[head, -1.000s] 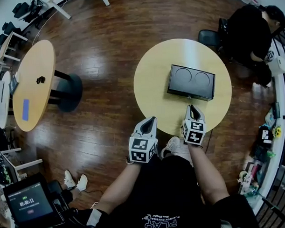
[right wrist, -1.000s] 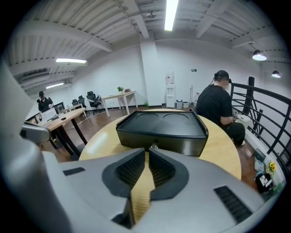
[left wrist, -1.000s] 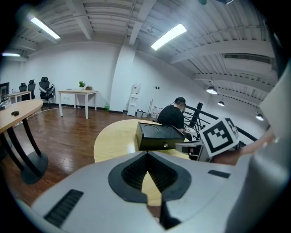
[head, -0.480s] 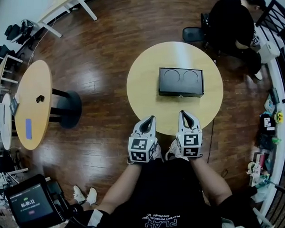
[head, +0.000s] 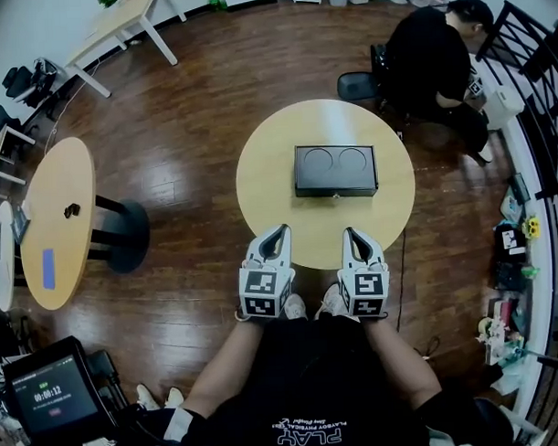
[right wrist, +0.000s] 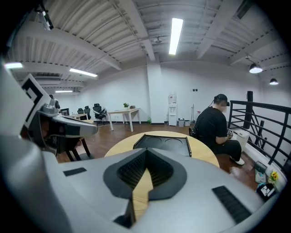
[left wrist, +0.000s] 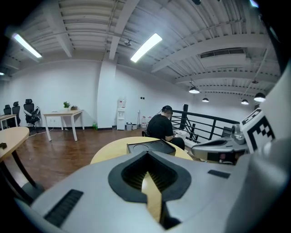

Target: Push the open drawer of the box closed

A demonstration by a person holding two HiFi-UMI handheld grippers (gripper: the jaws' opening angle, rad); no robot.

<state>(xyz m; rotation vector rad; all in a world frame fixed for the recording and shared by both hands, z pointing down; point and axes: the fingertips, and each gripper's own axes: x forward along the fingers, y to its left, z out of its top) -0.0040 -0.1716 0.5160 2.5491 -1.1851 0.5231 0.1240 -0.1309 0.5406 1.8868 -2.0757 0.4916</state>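
Observation:
A black box (head: 336, 170) with two round recesses in its top lies on the round wooden table (head: 268, 172). A small knob (head: 334, 196) shows on its near face, and no drawer visibly sticks out. My left gripper (head: 281, 229) and right gripper (head: 350, 231) hover side by side over the table's near edge, both shut and empty, a short way from the box. The left gripper view shows the box (left wrist: 150, 145) beyond my left gripper (left wrist: 146, 154). In the right gripper view the box (right wrist: 164, 142) lies straight ahead of my right gripper (right wrist: 146, 152).
A person in black (head: 433, 57) sits just behind the table at the back right. Another wooden table (head: 64, 216) stands to the left, with a white desk (head: 117, 27) further back. A railing (head: 530, 81) runs along the right. A timer screen (head: 52, 399) sits at lower left.
My right gripper has drawn back from the box's near face to the table's near edge. The view has shifted, so the table and box now sit more central.

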